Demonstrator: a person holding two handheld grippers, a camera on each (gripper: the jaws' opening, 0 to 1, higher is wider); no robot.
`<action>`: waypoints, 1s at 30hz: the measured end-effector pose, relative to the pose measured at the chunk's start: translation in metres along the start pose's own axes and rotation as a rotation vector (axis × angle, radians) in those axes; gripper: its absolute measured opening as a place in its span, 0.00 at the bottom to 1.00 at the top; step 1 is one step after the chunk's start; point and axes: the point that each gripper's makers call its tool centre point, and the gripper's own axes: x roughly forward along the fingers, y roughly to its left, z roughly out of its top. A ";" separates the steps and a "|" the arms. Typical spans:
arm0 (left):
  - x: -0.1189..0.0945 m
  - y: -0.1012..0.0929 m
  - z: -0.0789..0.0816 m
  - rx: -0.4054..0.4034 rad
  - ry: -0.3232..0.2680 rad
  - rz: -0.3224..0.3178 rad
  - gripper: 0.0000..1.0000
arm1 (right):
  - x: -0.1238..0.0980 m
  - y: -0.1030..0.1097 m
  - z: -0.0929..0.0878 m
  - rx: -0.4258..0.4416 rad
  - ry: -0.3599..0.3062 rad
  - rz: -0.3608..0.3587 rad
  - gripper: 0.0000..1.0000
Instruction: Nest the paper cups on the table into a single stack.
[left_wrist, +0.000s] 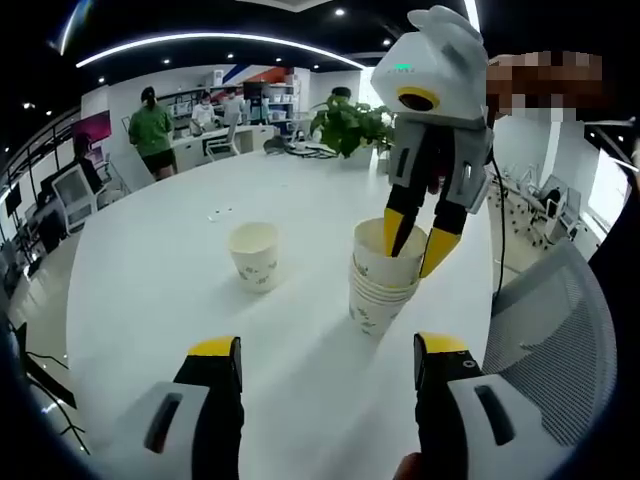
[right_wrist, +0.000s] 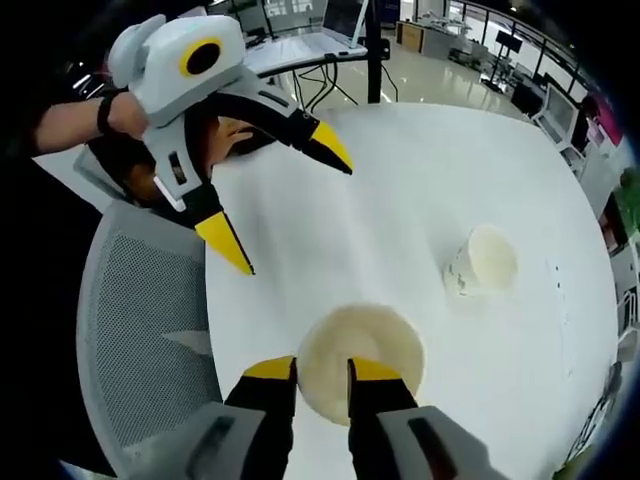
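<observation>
Pinching stack (left_wrist: 382, 288) rim w/ right gripper (right_wrist: 322, 368) jaws; left gripper (left_wrist: 328, 348) jaws open, single cup (left_wrist: 255, 255) apart.

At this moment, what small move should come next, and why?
Probably the right hand-held gripper opens and lifts off. Its jaws pinch the rim of the top cup, one tip inside and one outside, and that cup sits nested in the stack of white paper cups. The single white paper cup stands apart on the white round table, while the left hand-held gripper is open, holding nothing.
</observation>
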 end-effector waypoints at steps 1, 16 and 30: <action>0.000 0.000 0.000 0.000 0.000 0.000 0.68 | -0.001 0.000 0.000 0.001 -0.004 -0.005 0.21; 0.003 -0.001 0.002 0.003 0.002 -0.003 0.68 | -0.028 -0.012 0.009 0.188 -0.194 -0.075 0.37; 0.005 0.004 0.004 -0.005 0.000 0.008 0.68 | -0.044 -0.028 -0.011 0.466 -0.398 -0.161 0.50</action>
